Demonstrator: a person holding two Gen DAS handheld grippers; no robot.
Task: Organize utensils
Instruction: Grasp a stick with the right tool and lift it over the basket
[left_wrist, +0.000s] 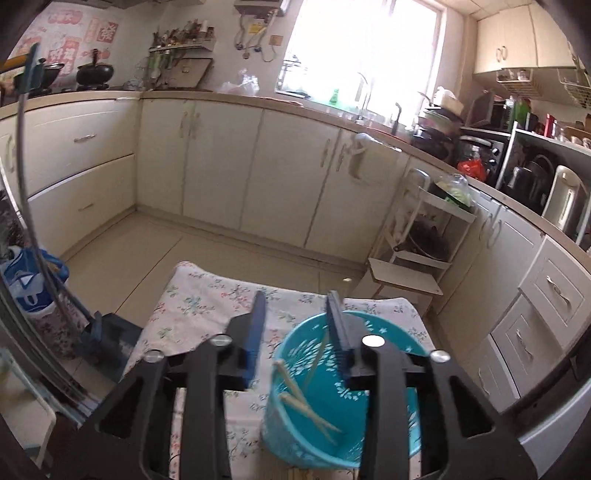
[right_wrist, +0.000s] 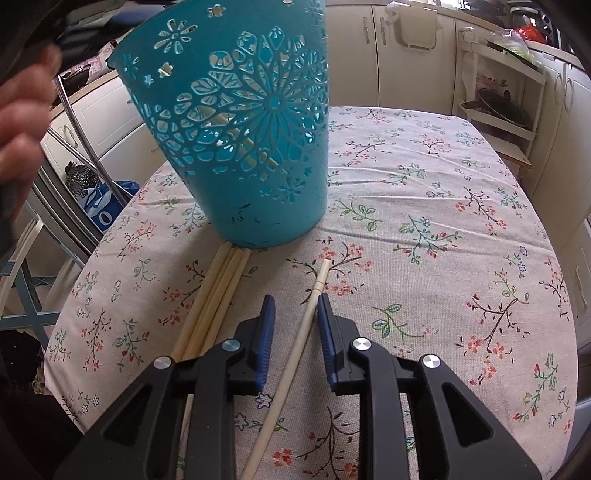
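Left tool: its blue pads are standing apart with nothing between them, hovering at the rim of the teal basket; the right-hand pad is overlapping the rim in the left wrist view, though contact cannot be told.

Basket contents: pale chopsticks are lying slanted inside the basket, below and slightly right of the left tool's gap, so part of the sorting is, by the look of it, already done.

Bundle on the cloth: in the right wrist view, several loose chopsticks are lying side by side to the left of the right tool, their far ends touching the foot of the basket.

Right tool: its pads are sitting part-way apart over the floral tabletop, straddling a single chopstick without pressing on it; the right-hand pad is just beside the stick, the left-hand one is standing clear.

Key relation: the single chopstick's long axis is running nearly along the tool's pointing line, leaning slightly rightward at the far end, its near end passing under the tool body. The gap is crossing the stick at its far third.

Nearer hand: the right tool is the one placed for this stick; the left is busy at the basket, ahead and left.

Judgement: closing here would likely catch the stick off-centre, so it may tip.
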